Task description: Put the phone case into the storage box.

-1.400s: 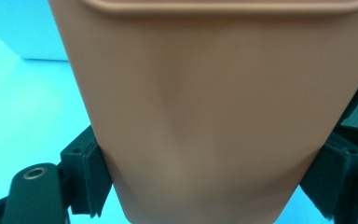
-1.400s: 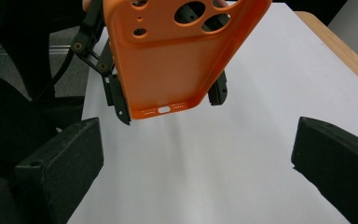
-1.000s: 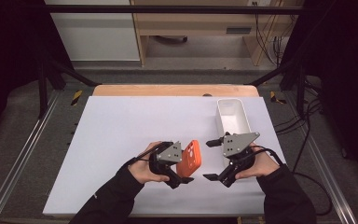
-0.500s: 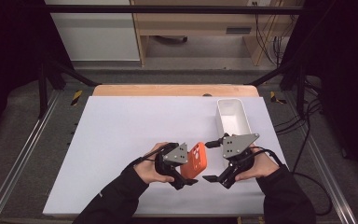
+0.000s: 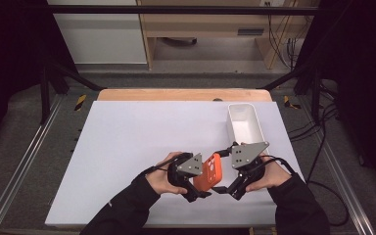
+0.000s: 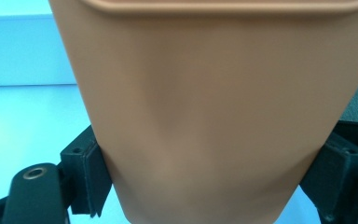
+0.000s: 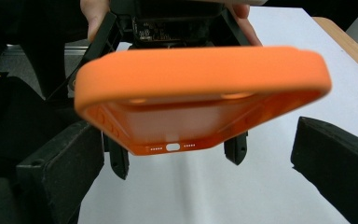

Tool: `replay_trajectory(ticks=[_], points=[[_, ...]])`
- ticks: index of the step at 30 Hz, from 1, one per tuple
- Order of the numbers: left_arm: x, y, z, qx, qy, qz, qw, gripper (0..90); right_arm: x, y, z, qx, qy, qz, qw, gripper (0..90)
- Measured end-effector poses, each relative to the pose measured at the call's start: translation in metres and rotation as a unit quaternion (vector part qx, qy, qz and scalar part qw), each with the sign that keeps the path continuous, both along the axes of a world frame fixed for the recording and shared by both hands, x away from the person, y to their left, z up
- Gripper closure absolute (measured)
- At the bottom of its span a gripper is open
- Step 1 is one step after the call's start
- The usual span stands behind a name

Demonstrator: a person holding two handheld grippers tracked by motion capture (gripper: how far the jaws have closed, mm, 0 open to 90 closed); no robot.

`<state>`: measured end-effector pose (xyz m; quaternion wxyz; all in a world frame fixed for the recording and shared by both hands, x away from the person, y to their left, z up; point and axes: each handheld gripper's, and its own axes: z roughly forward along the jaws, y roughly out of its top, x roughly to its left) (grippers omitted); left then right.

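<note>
An orange phone case (image 5: 210, 172) hangs a little above the white table (image 5: 127, 147) near its front edge. My left gripper (image 5: 200, 190) is shut on it, and in the left gripper view its jaws press both sides of the case (image 6: 214, 107). My right gripper (image 5: 229, 190) faces it from the right and stands open. In the right gripper view the port end of the case (image 7: 200, 79) lies between and above the wide-apart pads (image 7: 60, 172), touching neither. The left gripper (image 7: 177, 154) holds the far end behind it.
A white rectangular bin (image 5: 245, 125) stands just behind the right gripper at the table's right side. A wooden strip (image 5: 176, 94) runs along the far edge. Metal rails (image 5: 24, 161) flank the table, and cables (image 5: 323, 161) lie to the right.
The left gripper has carried the orange case slightly to the right, closer to the right gripper. The right gripper has stayed where it was.
</note>
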<state>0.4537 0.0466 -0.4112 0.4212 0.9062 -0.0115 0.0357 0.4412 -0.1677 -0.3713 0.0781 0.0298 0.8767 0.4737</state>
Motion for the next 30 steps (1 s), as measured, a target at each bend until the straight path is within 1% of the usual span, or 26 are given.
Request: replay_trajectory(ticks=[5,7,12,16,19,24,30], points=[[-0.0006,-0.0024,-0.0011,0.003,0.001,-0.006,1.0000,15.8,-0.0004,0.0015,-0.0015,0.000,0.000,0.006,1.0000,3.8],[-0.0013,-0.0031,-0.0018,0.003,0.004,-0.007,1.0000,15.8,-0.0007,0.0017,-0.0019,0.000,0.000,0.010,0.9999,4.9],[-0.0020,-0.0038,-0.0025,0.006,0.003,-0.012,0.9999,15.8,-0.0010,0.0021,-0.0024,0.003,0.001,0.019,0.9998,7.7],[-0.0023,-0.0041,-0.0029,0.007,0.004,-0.014,0.9999,15.8,-0.0010,0.0025,-0.0030,0.005,0.002,0.026,0.9996,10.4],[-0.0025,-0.0035,-0.0032,0.008,0.003,-0.015,0.9999,15.8,-0.0013,0.0025,-0.0033,0.007,0.004,0.034,0.9994,14.0],[-0.0025,-0.0024,-0.0044,0.008,0.005,-0.014,0.9999,15.8,-0.0003,0.0035,-0.0042,0.008,0.009,0.039,0.9991,14.7],[-0.0023,-0.0016,-0.0056,0.010,0.004,-0.014,0.9998,15.7,0.0002,0.0043,-0.0056,0.008,0.012,0.039,0.9991,15.3]])
